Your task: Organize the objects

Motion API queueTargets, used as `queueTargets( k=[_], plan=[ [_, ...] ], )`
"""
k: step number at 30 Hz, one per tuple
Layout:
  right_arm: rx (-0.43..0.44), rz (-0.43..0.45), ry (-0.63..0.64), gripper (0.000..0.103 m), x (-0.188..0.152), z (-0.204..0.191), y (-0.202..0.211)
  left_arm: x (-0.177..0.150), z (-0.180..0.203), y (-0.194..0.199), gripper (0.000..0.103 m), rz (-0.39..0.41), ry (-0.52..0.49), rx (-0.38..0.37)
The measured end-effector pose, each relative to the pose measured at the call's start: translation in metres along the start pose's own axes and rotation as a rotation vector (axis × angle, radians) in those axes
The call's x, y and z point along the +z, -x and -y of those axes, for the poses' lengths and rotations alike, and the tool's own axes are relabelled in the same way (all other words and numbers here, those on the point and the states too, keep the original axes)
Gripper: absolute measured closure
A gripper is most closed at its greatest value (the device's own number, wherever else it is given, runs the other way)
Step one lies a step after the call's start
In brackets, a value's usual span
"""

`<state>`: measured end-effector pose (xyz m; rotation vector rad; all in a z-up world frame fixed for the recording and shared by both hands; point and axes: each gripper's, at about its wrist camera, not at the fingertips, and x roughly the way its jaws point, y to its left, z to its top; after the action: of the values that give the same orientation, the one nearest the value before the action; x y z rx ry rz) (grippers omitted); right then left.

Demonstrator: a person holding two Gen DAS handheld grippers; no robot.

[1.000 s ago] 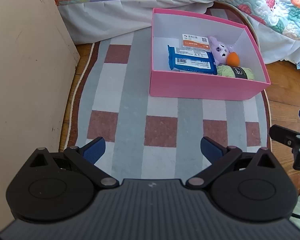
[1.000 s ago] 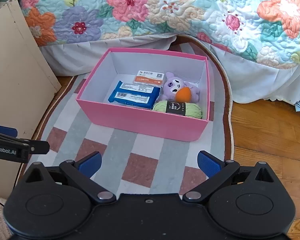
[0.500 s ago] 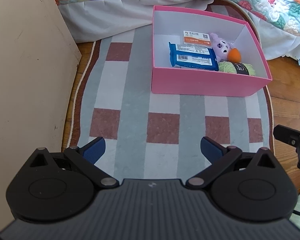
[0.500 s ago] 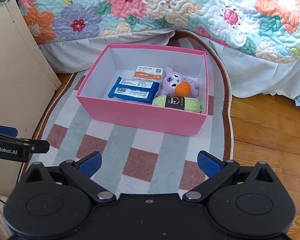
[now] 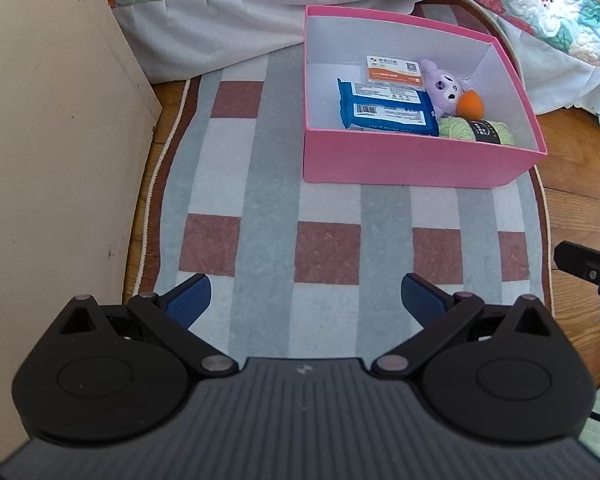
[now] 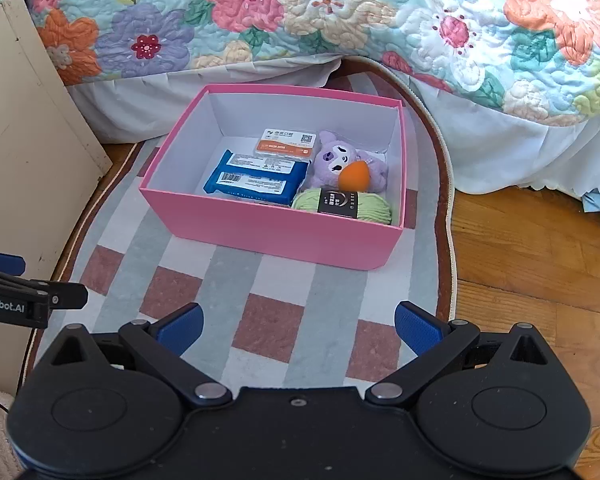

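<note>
A pink box (image 5: 412,164) (image 6: 272,232) stands on a checked rug. Inside it lie a blue packet (image 5: 384,112) (image 6: 252,178), an orange-and-white card pack (image 5: 394,72) (image 6: 286,144), a purple plush toy (image 5: 444,88) (image 6: 340,160) with an orange ball (image 5: 471,104) (image 6: 353,179) on it, and a green yarn skein (image 5: 476,130) (image 6: 342,204). My left gripper (image 5: 306,300) is open over the rug, well short of the box, with nothing between its fingers. My right gripper (image 6: 298,326) is likewise open and holds nothing, near the box's front.
A floral quilt (image 6: 340,20) with a white skirt hangs behind the box. A beige cabinet (image 5: 48,152) (image 6: 24,152) rises on the left. Wooden floor (image 6: 532,248) lies right of the rug (image 5: 260,208). The other gripper's tip shows at each frame's edge.
Both grippers have drawn back from the box, which now sits farther off in both views. Both stay open.
</note>
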<state>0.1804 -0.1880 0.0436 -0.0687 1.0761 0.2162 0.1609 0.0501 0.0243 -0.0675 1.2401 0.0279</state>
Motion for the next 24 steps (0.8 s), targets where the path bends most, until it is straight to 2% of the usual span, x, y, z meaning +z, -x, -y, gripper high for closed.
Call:
queueTargets(
  k=[8,24],
  plan=[
    [-0.056,0.009,0.044,0.000,-0.0009,-0.0020,-0.0003,-0.0005,0.0008,0.0020,0.000,0.001,-0.004,-0.010],
    [-0.067,0.002,0.042,0.000,-0.0023,-0.0009,-0.0011,-0.0007,0.0057,0.0025,0.000,0.013,-0.031,0.003]
  ],
)
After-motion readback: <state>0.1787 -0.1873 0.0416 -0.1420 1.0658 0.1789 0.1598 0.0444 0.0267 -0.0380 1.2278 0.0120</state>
